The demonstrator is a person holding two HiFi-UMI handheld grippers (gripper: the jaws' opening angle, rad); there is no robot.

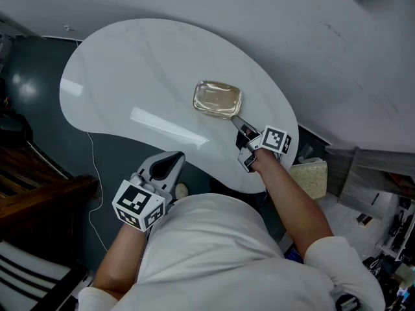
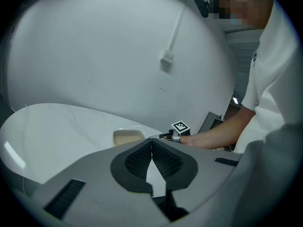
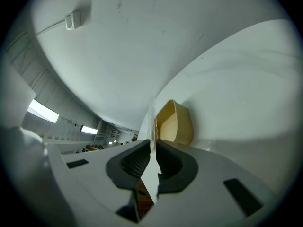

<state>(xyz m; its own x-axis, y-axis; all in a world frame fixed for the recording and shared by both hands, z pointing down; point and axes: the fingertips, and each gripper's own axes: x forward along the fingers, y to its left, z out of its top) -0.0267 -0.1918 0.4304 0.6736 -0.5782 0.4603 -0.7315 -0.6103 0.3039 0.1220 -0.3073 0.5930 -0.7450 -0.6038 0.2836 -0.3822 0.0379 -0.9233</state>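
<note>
A shallow beige container (image 1: 217,99) with a clear lid lies on the white kidney-shaped table (image 1: 123,70), right of its middle. My right gripper (image 1: 238,124) reaches its near right corner. In the right gripper view the jaws (image 3: 153,143) are shut on the thin clear rim (image 3: 152,119) at the edge of the container (image 3: 176,123). My left gripper (image 1: 172,161) hangs over the table's near edge, well short of the container. Its jaws (image 2: 151,144) are shut with nothing between them; the container (image 2: 128,136) and the right gripper's marker cube (image 2: 180,126) show beyond.
A grey wall (image 1: 305,37) runs behind the table, with a small white box and cable (image 2: 166,58) on it. Dark wooden furniture (image 1: 32,186) stands at the left, and a thin cord (image 1: 95,173) trails on the dark floor. A beige block (image 1: 312,177) sits low at the right.
</note>
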